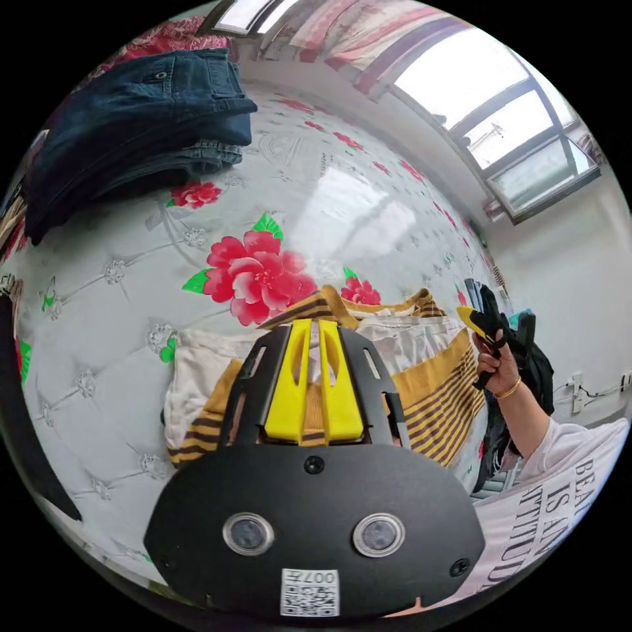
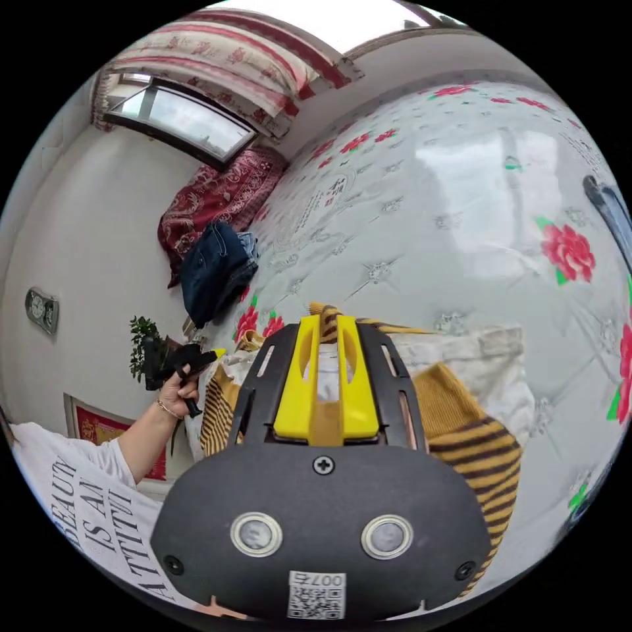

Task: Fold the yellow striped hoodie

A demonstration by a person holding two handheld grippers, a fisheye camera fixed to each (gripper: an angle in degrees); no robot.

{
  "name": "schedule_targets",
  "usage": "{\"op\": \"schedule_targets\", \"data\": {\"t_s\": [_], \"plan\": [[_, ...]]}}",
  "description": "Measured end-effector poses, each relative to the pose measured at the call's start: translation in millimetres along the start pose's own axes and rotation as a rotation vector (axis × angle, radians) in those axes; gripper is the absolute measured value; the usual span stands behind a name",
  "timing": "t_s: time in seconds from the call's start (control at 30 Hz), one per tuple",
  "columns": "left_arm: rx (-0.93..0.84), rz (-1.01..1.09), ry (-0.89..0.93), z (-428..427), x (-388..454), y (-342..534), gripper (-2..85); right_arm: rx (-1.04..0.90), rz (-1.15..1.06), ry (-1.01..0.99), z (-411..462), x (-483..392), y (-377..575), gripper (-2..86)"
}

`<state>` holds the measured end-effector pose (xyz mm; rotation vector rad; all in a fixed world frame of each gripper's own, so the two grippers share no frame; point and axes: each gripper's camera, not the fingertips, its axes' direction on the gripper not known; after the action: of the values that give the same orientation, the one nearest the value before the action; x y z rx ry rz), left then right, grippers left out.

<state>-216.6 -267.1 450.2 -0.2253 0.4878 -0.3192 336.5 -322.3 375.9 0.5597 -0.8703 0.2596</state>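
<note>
The yellow striped hoodie (image 1: 434, 388) (image 2: 474, 428) lies flat on a white flowered bed cover (image 1: 329, 197) (image 2: 428, 230), with pale lining showing and brown-striped cuffs and hem at its edges. My left gripper (image 1: 315, 322) hovers over one side of it with its yellow jaws together, and I see no cloth pinched. In the right gripper view a hand holds the left gripper (image 2: 214, 355) at the garment's edge. My right gripper (image 2: 327, 319) hangs over the other side, jaws together and nothing held. In the left gripper view a hand carries the right gripper (image 1: 471, 319) in the air beside the hoodie.
A pile of folded jeans (image 1: 145, 125) (image 2: 214, 270) sits further along the bed, next to a red patterned blanket (image 2: 217, 191). Dark clothes (image 1: 526, 368) hang behind the person's arm. A potted plant (image 2: 141, 336) stands by the wall. A dark object (image 2: 612, 210) lies at the cover's edge.
</note>
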Motion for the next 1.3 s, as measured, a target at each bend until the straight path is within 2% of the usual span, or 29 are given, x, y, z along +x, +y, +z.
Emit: {"op": "schedule_targets", "data": {"t_s": [0.13,0.2,0.3,0.4,0.5,0.63,0.73,0.83,1.03,1.1,1.2,1.3], "plan": [[-0.009,0.077,-0.090,-23.8,36.9,69.8,4.0,0.108,0.214,0.111,-99.7,22.9,101.1,3.4],[-0.012,0.111,-0.147,-34.5,61.4,106.7,4.4,0.155,0.402,0.189,-146.6,32.9,175.2,4.6],[-0.043,0.157,-0.105,-29.7,89.7,135.5,6.7,0.116,0.561,0.115,-155.7,52.6,227.7,6.1],[-0.040,0.132,-0.120,-20.3,103.1,146.5,7.7,0.188,0.631,-0.018,-142.6,69.5,237.7,7.1],[-0.004,0.128,-0.054,-16.9,115.2,146.6,7.5,0.291,0.719,-0.126,-125.3,81.1,237.2,7.0],[0.019,0.225,-0.015,0.1,145.6,143.9,6.7,0.321,0.754,-0.101,-113.0,84.5,232.7,4.0],[-0.115,0.287,-0.046,50.4,161.4,141.4,7.3,0.298,0.720,-0.091,-115.8,72.4,220.1,1.6],[-0.119,0.262,-0.035,65.5,153.8,141.1,7.4,0.317,0.528,-0.145,-136.1,27.3,192.0,0.5],[-0.045,0.170,0.021,21.3,120.7,155.9,6.4,0.102,-0.137,-0.081,-120.0,-163.1,104.2,-0.1],[0.008,0.091,0.059,-7.4,90.3,180.0,6.2,-0.023,-0.405,-0.089,-78.2,-252.5,94.8,-0.1],[0.047,-0.062,0.078,-38.9,38.2,218.3,6.1,-0.170,-0.661,-0.122,-7.7,-346.4,115.5,0.0],[0.063,-0.218,0.093,-58.1,-17.3,255.6,6.1,-0.324,-0.761,-0.195,76.4,-405.1,158.6,0.1]]}}
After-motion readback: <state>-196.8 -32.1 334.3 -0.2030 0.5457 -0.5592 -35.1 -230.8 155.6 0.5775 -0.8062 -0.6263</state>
